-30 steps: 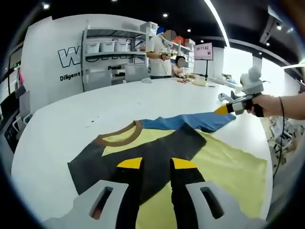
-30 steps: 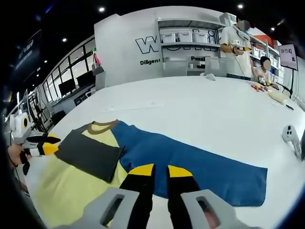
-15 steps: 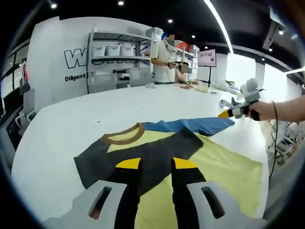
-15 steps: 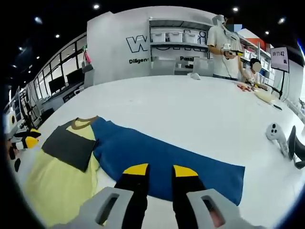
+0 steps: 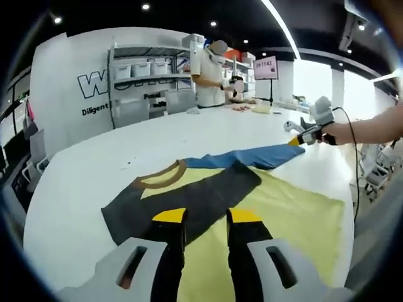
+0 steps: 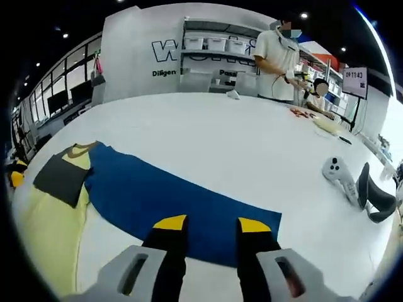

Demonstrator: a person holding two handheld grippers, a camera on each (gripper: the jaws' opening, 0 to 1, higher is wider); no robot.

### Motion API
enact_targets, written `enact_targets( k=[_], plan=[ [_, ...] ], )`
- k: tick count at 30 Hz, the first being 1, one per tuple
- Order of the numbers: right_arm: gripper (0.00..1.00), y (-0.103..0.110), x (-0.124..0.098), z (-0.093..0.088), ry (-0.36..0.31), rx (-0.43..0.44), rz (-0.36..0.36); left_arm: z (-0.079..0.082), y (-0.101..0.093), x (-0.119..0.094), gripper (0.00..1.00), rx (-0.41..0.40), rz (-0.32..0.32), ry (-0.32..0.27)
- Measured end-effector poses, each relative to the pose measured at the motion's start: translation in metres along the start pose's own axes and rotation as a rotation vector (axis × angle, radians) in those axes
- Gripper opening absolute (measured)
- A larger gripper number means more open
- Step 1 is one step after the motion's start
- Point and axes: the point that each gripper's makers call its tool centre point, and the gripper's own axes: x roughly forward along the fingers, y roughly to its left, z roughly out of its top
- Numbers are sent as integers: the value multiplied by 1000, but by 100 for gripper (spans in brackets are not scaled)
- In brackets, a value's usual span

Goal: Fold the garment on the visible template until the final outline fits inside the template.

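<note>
White table [image 6: 252,151], garment [image 6: 170,201] lengthwise, collar leftward.

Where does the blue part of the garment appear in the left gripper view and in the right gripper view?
Left gripper view: blue part, a thin strip right of centre, reaching the right gripper.
Right gripper view: blue part, a wide band across the middle.
Shared landmark: the brown collar.

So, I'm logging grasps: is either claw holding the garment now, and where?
Nothing is held. The left claw and right claw both hang open over the garment.
</note>
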Motion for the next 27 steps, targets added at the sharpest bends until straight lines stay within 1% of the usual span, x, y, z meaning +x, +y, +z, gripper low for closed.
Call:
enact_targets(
  k=[6, 8, 10, 13, 15, 20, 21, 23, 25, 27],
  plan=[
    [31, -19, 2, -4, 3, -13, -46, -2, -7, -8, 20, 7, -2, 4],
    [34, -26, 3, -6, -2, 13, -64, -1, -9, -11, 20, -10, -2, -3],
    [33, -30, 4, -7, -12, 37, -67, 0, -11, -14, 20, -14, -5, -10],
    [33, -35, 7, -13, 2, 48, -77, 0, -14, -18, 20, -8, -5, -10],
    [33, -37, 8, -17, 12, 64, -81, 1, -14, -19, 20, -11, -3, -13],
    [32, -38, 10, -20, 16, 105, -83, 2, -13, -23, 19, -15, 4, -18],
    [32, -38, 11, -20, 11, 120, -80, 3, -12, -25, 19, -28, 6, -23],
    [32, -39, 12, -22, 21, 118, -87, 2, -12, -27, 19, -27, 8, -24],
    [32, -39, 13, -23, 25, 124, -88, 4, -11, -32, 19, -49, 12, -37],
    [32, -39, 14, -26, 38, 109, -90, 4, -10, -34, 19, -45, 22, -37]
  ],
)
